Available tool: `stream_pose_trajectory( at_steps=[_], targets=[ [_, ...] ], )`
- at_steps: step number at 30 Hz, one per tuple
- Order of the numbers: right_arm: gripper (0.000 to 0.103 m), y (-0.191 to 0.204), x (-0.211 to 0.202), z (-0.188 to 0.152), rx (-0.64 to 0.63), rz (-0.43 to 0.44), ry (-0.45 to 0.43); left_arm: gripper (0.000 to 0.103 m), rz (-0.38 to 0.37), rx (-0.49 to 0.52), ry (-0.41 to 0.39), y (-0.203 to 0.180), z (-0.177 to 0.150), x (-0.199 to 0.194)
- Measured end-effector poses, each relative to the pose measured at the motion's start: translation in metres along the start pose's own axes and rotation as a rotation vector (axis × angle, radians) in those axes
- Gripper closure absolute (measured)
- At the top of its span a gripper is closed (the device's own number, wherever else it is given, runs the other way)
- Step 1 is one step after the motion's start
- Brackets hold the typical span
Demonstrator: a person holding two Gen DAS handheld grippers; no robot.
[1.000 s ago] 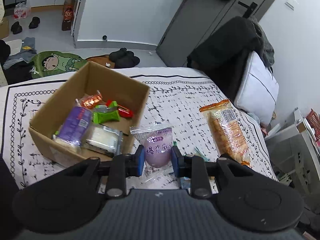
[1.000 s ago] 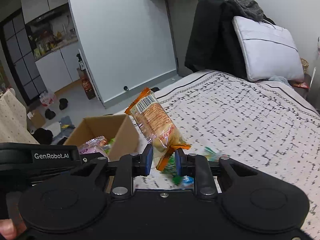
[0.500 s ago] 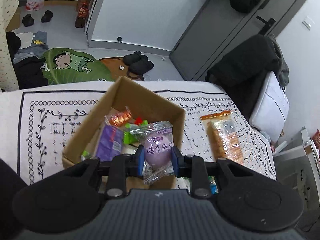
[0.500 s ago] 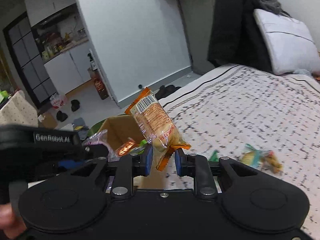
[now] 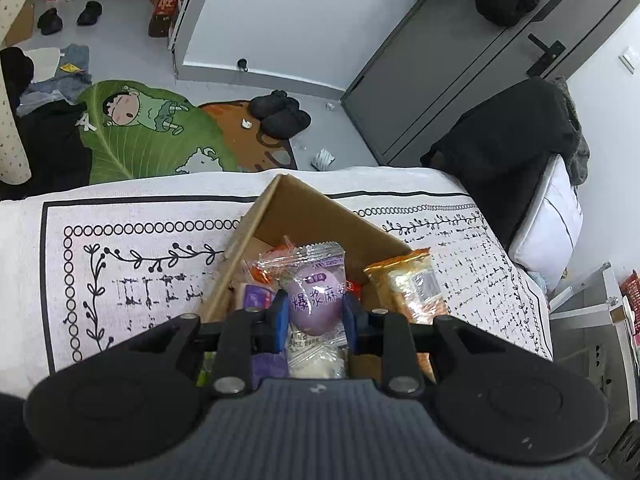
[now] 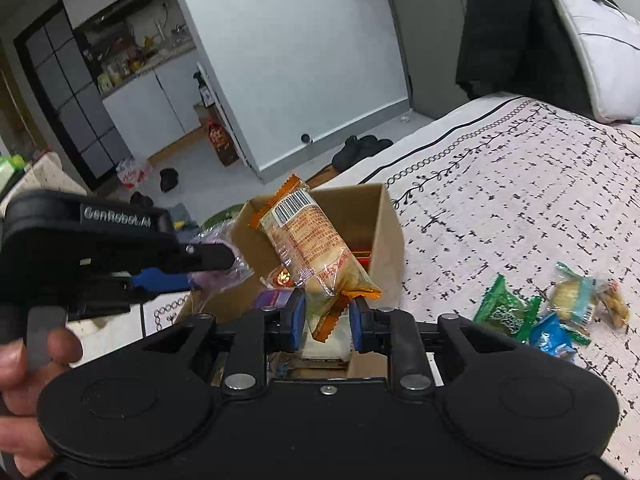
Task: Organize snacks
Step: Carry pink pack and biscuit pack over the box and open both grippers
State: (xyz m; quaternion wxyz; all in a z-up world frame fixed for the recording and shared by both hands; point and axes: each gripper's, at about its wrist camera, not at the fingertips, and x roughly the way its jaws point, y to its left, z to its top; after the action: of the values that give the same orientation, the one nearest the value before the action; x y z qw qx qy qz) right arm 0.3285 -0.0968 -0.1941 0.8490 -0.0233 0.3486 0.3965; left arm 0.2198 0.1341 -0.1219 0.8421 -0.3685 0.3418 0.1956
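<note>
Left gripper (image 5: 315, 317) is clenching a clear packet with a purple mochi ball (image 5: 317, 301) between its blue fingers (image 5: 280, 317), holding it above the open cardboard box (image 5: 320, 212) that is sitting on the bed (image 5: 132, 248) with its black-and-white patterned cover. Right gripper (image 6: 327, 318) is grasping the lower end of an orange-trimmed cracker packet (image 6: 311, 242), which is tilting up and leftward over the same box (image 6: 386, 216); its fingers (image 6: 295, 317) are pressing on the crimped seal. Inside the box several wrapped snacks are lying, among them what appears to be a purple packet (image 5: 257, 295), partly hidden. In the right wrist view a person's hand (image 6: 24, 364) is gripping the left gripper's handle. A loose cluster of green and blue snack packets (image 6: 536, 318) is lying on the bed cover, well apart from the box. Black slippers (image 5: 280, 114) are resting on the floor beyond.
</note>
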Motion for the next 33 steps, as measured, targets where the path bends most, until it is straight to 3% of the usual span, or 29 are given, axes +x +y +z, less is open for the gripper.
stream_pose_trajectory(
  at_steps=[19,24,33],
  targets=[
    [0.078,0.012,0.035,0.011,0.021,-0.05,0.042,0.075,-0.033,0.013,0.086,0.017,0.037,0.044],
    [0.058,0.017,0.033,0.009,-0.009,-0.065,0.061,0.061,-0.052,-0.012,0.113,0.018,0.035,0.05],
    [0.051,0.02,0.01,0.015,-0.044,-0.088,0.039,0.031,-0.02,0.02,0.067,0.007,0.032,0.029]
  ],
)
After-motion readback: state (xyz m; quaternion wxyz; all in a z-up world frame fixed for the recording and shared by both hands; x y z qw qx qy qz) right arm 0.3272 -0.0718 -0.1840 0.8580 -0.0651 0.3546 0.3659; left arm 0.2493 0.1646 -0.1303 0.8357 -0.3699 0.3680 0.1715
